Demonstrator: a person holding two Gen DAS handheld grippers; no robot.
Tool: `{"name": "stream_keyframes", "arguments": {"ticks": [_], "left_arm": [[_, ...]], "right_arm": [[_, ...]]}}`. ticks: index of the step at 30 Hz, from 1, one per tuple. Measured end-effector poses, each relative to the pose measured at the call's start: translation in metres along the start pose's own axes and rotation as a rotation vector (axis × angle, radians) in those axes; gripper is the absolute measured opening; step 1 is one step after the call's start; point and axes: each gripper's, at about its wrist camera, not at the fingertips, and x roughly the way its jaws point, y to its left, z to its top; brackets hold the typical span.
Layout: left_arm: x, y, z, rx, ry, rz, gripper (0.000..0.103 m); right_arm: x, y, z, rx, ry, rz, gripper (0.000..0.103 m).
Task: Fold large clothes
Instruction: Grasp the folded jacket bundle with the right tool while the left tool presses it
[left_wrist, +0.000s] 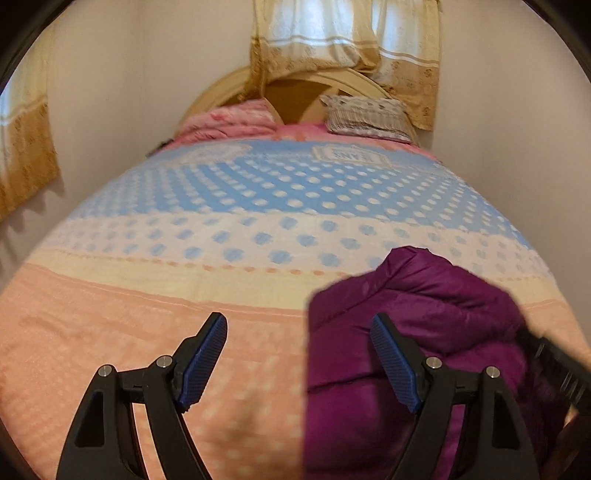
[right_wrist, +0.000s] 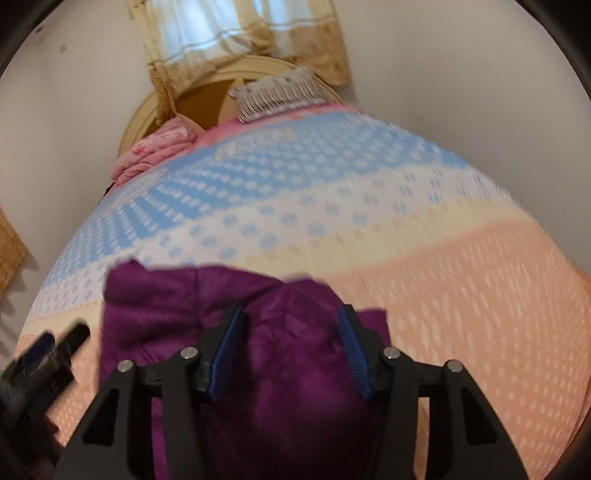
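Nearest the lens in the right wrist view, the right tongs (right_wrist: 291, 349) stand about half open with a raised mound of the purple padded jacket (right_wrist: 266, 369) between their blue pads; whether the pads press on the cloth I cannot tell, since the picture is blurred. In the left wrist view the left tongs (left_wrist: 299, 360) gape wide and hold nothing, their left pad over the bare bedspread (left_wrist: 110, 332) and their right pad in front of the jacket (left_wrist: 424, 314), which fills the lower right of that frame as a bunched, partly folded heap. The jacket lies on the peach band at the near end of the bed, its far edge reaching the cream and white stripes. Judging from this, a fold is under way, the right side gathering cloth while the left side is free. The next move calls for a firm pinch on an edge, then the left tongs taking a matching edge. Farther off lie a pink quilt (left_wrist: 229, 122) and a pillow (left_wrist: 365, 114) by the headboard, with curtains (left_wrist: 347, 40) above.
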Motion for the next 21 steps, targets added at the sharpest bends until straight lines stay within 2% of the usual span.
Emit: {"name": "stream_keyframes", "arguments": {"ticks": [3,6,9,21], "left_arm": [[0.008,-0.029,-0.009,0.051,0.01,-0.029,0.08],[0.006,-0.058,-0.017,0.156,-0.018,0.011,0.08],[0.006,-0.07,-0.023,0.199,-0.035,0.02,0.081],[0.019,-0.067,-0.036,0.178,-0.006,-0.013,0.087]], "right_arm": [[-0.002,-0.023,-0.015,0.042,-0.012,-0.009,0.055],[-0.004,-0.036,-0.02,0.08,-0.022,-0.003,0.055],[-0.003,-0.039,-0.02,0.09,-0.024,0.0,0.055],[0.006,-0.039,-0.029,0.072,-0.042,-0.002,0.056]]}}
